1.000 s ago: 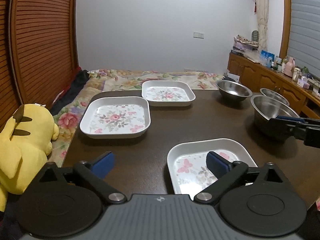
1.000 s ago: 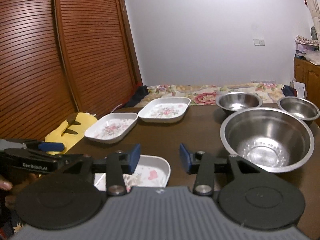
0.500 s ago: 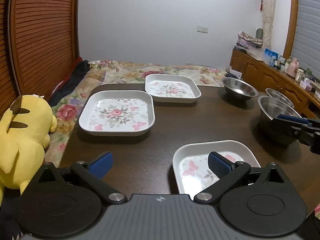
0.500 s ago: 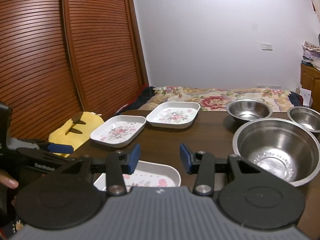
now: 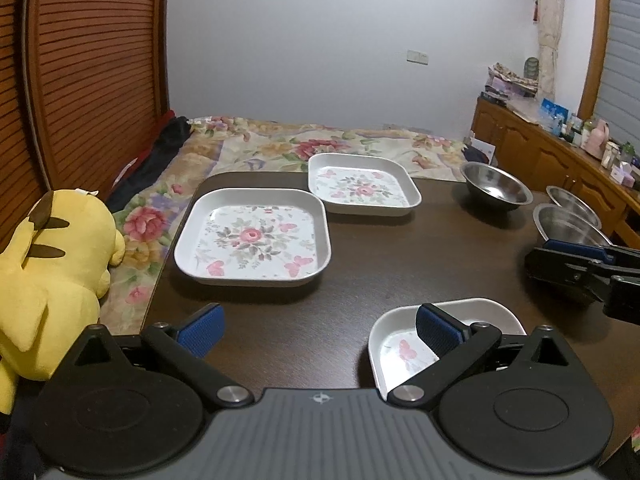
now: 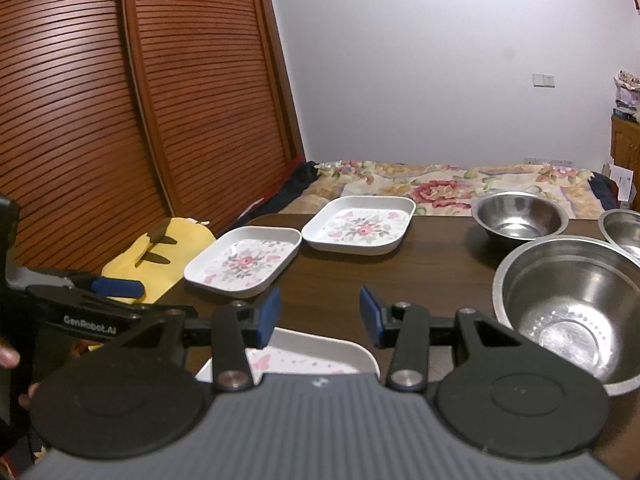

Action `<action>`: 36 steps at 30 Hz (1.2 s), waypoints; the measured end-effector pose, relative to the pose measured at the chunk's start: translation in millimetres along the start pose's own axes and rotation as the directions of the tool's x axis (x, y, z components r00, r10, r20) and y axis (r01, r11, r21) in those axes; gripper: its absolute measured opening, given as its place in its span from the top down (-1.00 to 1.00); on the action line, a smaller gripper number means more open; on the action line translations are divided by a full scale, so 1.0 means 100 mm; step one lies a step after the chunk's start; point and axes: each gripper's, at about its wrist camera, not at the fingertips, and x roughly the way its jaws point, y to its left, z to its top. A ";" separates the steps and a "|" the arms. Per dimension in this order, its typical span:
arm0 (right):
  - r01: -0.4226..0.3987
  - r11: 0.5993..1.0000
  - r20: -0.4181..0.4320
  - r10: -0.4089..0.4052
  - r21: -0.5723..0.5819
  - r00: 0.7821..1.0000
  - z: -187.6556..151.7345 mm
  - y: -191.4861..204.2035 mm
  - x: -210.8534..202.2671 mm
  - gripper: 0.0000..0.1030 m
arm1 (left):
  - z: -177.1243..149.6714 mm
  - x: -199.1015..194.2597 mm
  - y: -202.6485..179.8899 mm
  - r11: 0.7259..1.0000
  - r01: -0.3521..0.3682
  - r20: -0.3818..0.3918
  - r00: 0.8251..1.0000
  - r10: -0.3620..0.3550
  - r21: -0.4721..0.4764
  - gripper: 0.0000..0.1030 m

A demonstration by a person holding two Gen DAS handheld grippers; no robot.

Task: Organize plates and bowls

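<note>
White floral plates are spread over the dark wooden table (image 5: 360,264): the nearest plate (image 5: 404,344) is at the front edge, a bigger middle plate (image 5: 252,236) is set further back to the left, and a far plate (image 5: 362,184) is almost touching its back corner. Steel stuff is grouped on the right side: a big bowl (image 6: 568,304) up front, a far bowl (image 6: 518,216) behind it, and a third bowl (image 6: 624,228) cut off by the frame edge.

The left gripper (image 5: 318,322) is held wide open above the table, nothing pinched; its right finger is seen over the nearest plate, whether touching can't be told. The right gripper (image 6: 318,314) is kept partly open with only bare table showing between the blue pads, the nearest plate's rim just under them and the big bowl just beside its right finger. Both are angled down toward the tabletop. A yellow plush toy (image 5: 48,280) is parked off the table's left edge.
</note>
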 end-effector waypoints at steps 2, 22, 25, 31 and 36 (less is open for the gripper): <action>-0.003 1.000 -0.005 0.003 -0.002 1.000 0.03 0.01 0.04 0.11 | 0.02 0.00 0.02 1.000 -0.001 0.004 1.000 0.001 0.000 -1.00; -0.040 0.996 -0.049 0.036 -0.075 0.998 0.54 0.27 0.47 -0.02 | 0.50 0.24 0.55 0.996 -0.073 0.084 0.994 0.069 0.047 -0.98; -0.055 0.995 -0.075 0.049 -0.082 0.996 0.58 0.33 0.61 -0.02 | 0.56 0.33 0.69 0.995 -0.084 0.078 0.994 0.080 0.045 -0.96; -0.088 0.993 -0.148 0.076 -0.078 0.986 0.58 0.43 0.94 -0.01 | 0.61 0.53 0.89 0.996 -0.076 0.054 0.996 0.074 0.047 -0.80; -0.103 0.992 -0.203 0.088 -0.065 0.975 0.55 0.47 1.17 -0.01 | 0.62 0.74 1.02 0.998 -0.055 0.016 0.998 0.055 0.042 -0.47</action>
